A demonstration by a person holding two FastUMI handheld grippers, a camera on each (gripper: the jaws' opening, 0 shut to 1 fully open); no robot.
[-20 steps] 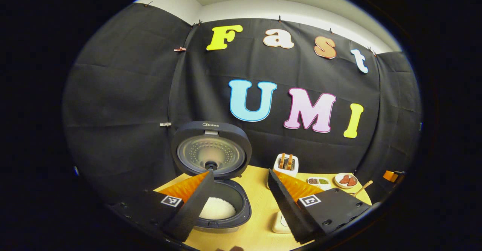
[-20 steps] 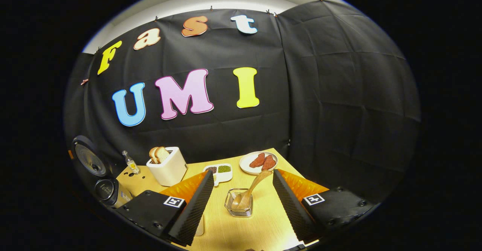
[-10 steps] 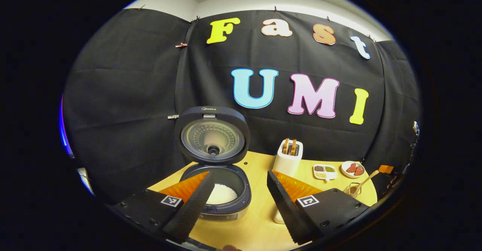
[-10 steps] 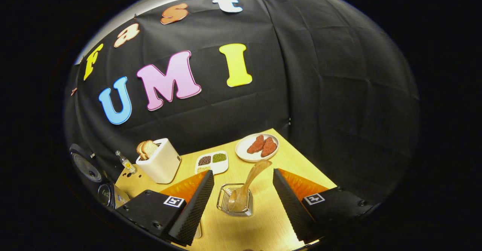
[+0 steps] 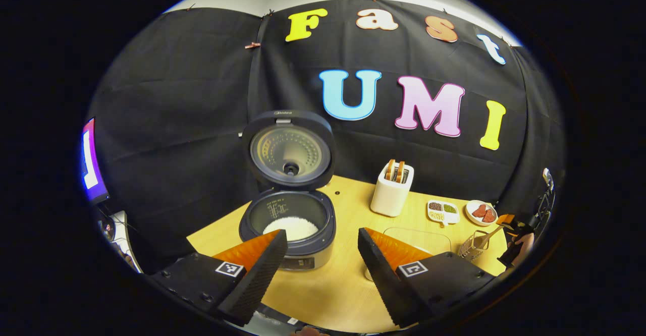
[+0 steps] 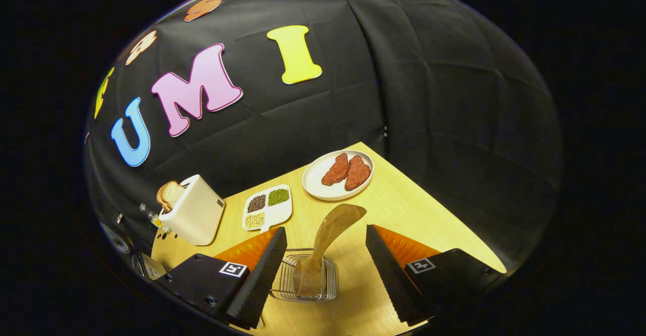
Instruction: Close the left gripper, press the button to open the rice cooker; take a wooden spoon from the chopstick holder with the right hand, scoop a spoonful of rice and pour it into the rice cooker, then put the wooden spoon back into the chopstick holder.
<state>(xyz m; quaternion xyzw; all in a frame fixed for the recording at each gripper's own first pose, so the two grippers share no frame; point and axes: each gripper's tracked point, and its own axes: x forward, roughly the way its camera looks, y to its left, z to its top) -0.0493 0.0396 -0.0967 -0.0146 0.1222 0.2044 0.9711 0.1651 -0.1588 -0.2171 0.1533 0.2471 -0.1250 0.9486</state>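
The dark rice cooker stands with its lid raised, white rice visible inside the pot. My left gripper hangs open just in front of it, nothing between the fingers. A wooden spoon leans in the wire chopstick holder, bowl end up. My right gripper is open, its fingers on either side of the spoon without touching it. Far right in the left gripper view, the chopstick holder and spoon appear, with the right gripper beside them.
A white toaster with bread, a divided dish of beans and a plate of red meat slices sit on the wooden table. A small bottle stands by the toaster. A flat pale mat lies near the left gripper.
The left gripper has pulled back and up from the cooker. The right gripper has moved forward and down, so the spoon now stands between its open fingers.
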